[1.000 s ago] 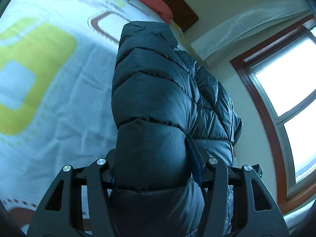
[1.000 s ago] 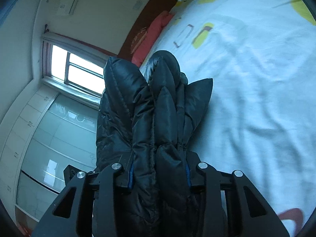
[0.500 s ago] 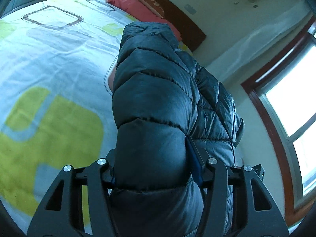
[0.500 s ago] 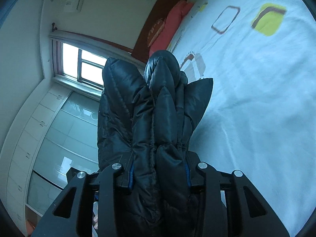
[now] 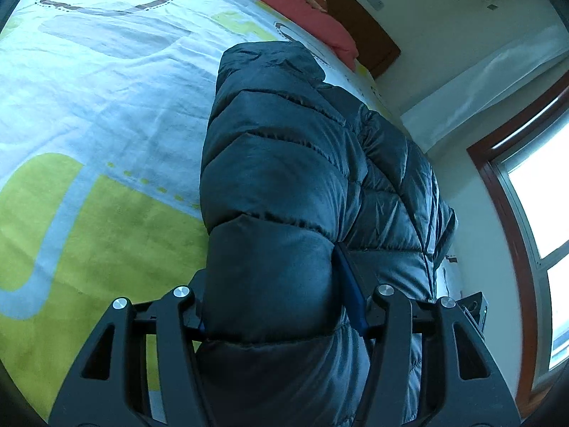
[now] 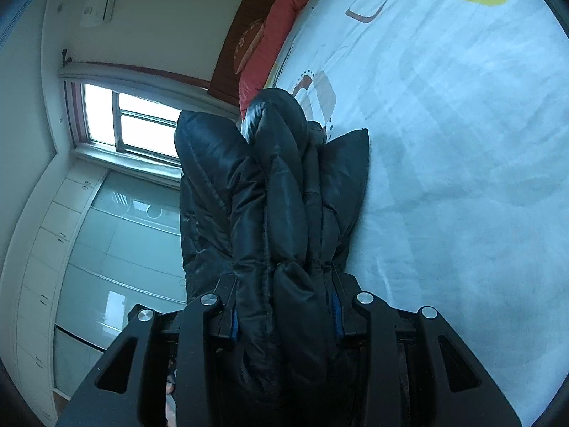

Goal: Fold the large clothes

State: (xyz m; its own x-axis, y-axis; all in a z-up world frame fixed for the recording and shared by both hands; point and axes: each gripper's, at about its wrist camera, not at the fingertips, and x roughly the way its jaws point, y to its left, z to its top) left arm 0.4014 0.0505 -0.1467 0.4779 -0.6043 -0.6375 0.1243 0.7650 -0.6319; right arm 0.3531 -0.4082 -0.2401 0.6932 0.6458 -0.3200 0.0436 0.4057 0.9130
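Observation:
A dark quilted puffer jacket [image 5: 284, 178] hangs bunched above the bed, held at two places. My left gripper [image 5: 277, 302] has a thick padded fold between its fingers; the blue pads still press on it while the jaws are opening slightly. In the right wrist view the same jacket [image 6: 256, 195] stands up in several bunched folds, its lower edge close over the sheet. My right gripper [image 6: 284, 315] clamps those folds, pads pressed into the fabric, its jaws also opening a little. The fingertips are buried in the jacket.
A bed [image 5: 89, 71] with a pale blue and lime patterned cover spreads under both grippers [image 6: 444, 142]. Red pillows [image 5: 295, 3] lie against a dark wooden headboard [image 6: 249, 10]. A wood-framed window [image 5: 533, 195] and a glass-fronted wardrobe [image 6: 106, 249] stand beside the bed.
Both grippers have carried the jacket across the bed; the cover's pattern has slid past and the pillows and headboard have come further into view. The jacket's shape in both grips looks the same.

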